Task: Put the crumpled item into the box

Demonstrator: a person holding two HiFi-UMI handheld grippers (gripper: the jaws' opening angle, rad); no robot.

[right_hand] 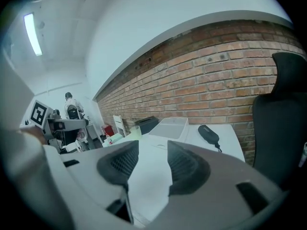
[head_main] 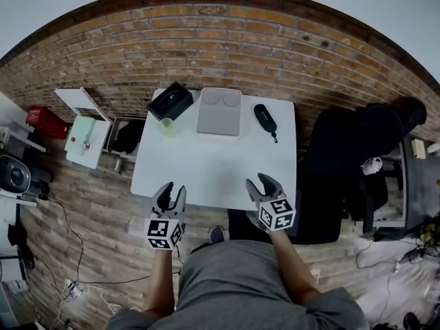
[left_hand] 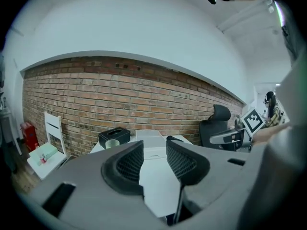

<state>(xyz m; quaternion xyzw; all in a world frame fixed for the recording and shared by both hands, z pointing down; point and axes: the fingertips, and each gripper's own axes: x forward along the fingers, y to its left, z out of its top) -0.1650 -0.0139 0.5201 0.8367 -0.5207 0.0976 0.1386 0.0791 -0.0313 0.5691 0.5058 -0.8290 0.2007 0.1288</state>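
White table fills the middle of your head view, with the pale grey box at the middle of its far edge. A black tissue box sits on the far left corner with a greenish cup just beside it on its near side, and a black case lies toward the far right corner. Two pale rounded shapes show at the far end of the box, too small to tell whether either is the crumpled item. Your left gripper and right gripper hang at the near edge, well apart, both aimed toward the far edge. In your left gripper view the jaws stand apart with only bare table between them and the box straight beyond. In your right gripper view the jaws are likewise parted and empty, with the box ahead, the case to its right and the cup to its left; a black chair stands by the table's right edge
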